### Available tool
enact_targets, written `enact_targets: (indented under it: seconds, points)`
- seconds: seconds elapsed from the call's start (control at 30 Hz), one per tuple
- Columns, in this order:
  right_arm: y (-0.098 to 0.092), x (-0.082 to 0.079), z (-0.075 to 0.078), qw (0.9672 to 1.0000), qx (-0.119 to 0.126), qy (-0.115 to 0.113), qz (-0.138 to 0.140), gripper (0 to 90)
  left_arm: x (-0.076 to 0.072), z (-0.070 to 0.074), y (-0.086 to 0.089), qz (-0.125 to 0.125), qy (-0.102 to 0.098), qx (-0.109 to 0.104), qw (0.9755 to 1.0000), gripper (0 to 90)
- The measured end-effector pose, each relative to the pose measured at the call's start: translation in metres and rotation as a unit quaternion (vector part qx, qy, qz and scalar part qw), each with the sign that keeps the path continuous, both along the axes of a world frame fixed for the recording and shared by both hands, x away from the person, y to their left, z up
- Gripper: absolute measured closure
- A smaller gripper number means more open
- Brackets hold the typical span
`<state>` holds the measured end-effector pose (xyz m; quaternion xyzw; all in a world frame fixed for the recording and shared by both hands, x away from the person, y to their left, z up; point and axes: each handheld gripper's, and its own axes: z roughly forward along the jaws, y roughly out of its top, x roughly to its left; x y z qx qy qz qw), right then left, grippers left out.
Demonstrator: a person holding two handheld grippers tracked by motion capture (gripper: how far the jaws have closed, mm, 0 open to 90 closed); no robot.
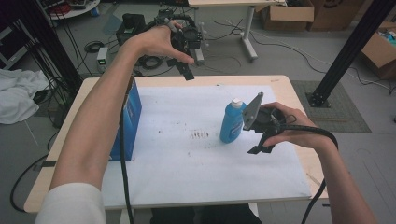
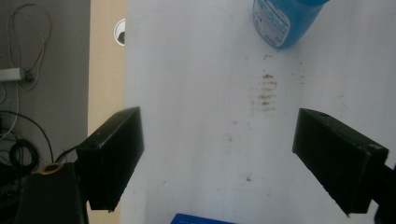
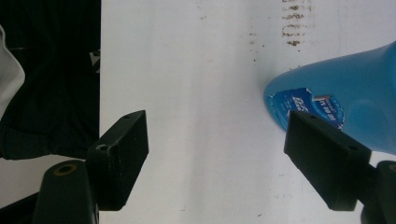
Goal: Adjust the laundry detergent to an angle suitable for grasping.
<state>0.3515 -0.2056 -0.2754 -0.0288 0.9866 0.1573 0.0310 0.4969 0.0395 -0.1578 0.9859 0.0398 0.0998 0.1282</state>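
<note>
1. Blue bottle (image 1: 232,122) stands upright on the white sheet (image 1: 187,163) of the bench (image 1: 285,86), white cap on, untouched
2. Right hand-held gripper (image 1: 259,144) sits just beside the bottle, jaws wide, nothing between them; the bottle lies off to one side of its jaws in the right gripper view
3. Left hand-held gripper (image 1: 186,70) held high over the far edge, jaws wide, empty
4. Blue box (image 1: 127,116) stands at the left edge
5. Judgement: grasp not yet made; closing on the bottle and moving it are all left

A blue box (image 1: 132,116) stands at the white mat's (image 1: 187,177) left edge; brown smudges (image 1: 201,135) mark the mat's middle.
</note>
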Motion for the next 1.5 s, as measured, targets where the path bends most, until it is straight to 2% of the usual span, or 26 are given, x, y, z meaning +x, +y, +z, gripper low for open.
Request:
enact_targets:
  seconds: [0.43,0.87,0.97,1.1,1.13,1.23,1.33,1.43,1.5]
  points:
    - [0.002,-0.002,0.000,1.0000,0.001,-0.001,0.003,21.9,-0.006,0.003,0.003,0.006,0.000,0.001,1.0000,17.2]
    - [-0.002,-0.002,-0.002,1.0000,0.000,0.002,0.001,21.8,-0.010,0.003,-0.005,0.004,0.004,0.001,1.0000,17.2]
    - [-0.003,-0.002,-0.002,1.0000,0.001,0.003,0.001,21.5,-0.013,0.001,-0.007,0.019,0.008,-0.011,0.9997,17.2]
    - [-0.004,-0.002,-0.002,1.0000,0.003,0.006,0.000,20.7,-0.014,-0.002,-0.008,0.025,0.010,-0.005,0.9996,17.2]
    - [-0.005,-0.002,-0.001,1.0000,0.004,0.005,-0.001,20.5,-0.015,-0.005,-0.008,0.033,0.014,-0.011,0.9993,17.3]
    - [-0.005,-0.002,0.000,1.0000,0.008,0.006,-0.001,20.3,-0.016,-0.006,-0.008,0.042,0.017,-0.010,0.9989,17.2]
    - [-0.006,-0.002,0.001,0.9999,0.009,0.008,-0.001,19.8,-0.018,-0.008,-0.008,0.054,0.022,-0.020,0.9981,17.2]
    - [-0.007,-0.002,0.002,0.9999,0.013,0.009,0.000,19.4,-0.022,-0.011,-0.010,0.071,0.032,-0.038,0.9962,17.2]
    - [-0.007,-0.002,0.002,0.9999,0.013,0.009,0.000,19.4,-0.025,-0.015,-0.012,0.080,0.036,-0.043,0.9952,17.2]
